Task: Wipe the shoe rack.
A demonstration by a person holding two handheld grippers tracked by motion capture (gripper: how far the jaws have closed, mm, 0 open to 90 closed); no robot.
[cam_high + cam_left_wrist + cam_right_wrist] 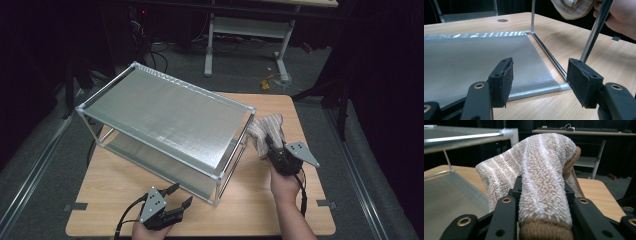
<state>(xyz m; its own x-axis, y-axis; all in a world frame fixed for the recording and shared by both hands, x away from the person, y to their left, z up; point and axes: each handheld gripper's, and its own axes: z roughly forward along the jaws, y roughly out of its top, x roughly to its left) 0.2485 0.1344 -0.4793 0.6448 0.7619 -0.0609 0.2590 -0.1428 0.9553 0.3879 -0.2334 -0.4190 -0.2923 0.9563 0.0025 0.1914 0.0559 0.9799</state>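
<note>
- High view: a wooden table point(250, 210) carries a two-tier metal shelf rack point(165, 112) set at an angle. At the rack's right end, the right gripper point(268, 145) holds a striped beige towel point(266, 129), which bunches upward just beside the rack's top right corner. The left gripper point(180, 196) sits at the table's near edge, close to the rack's front corner, its jaws spread with nothing between them.
- Left gripper view: the two black jaws stand well apart, their pads bare. Beyond them lies the rack's lower shelf point(474, 60), flat on the table, with a corner post point(595, 30) rising to the right. The towel point(574, 7) hangs at the top edge, far from these jaws, beside a hand point(621, 17).
- Right gripper view: the towel point(541, 177) is clamped between the jaws, a thick fold running up the middle from its brown hem point(546, 231) and draping over both sides. The rack's top shelf point(461, 136) passes on the upper left, the lower shelf point(451, 202) below it.
</note>
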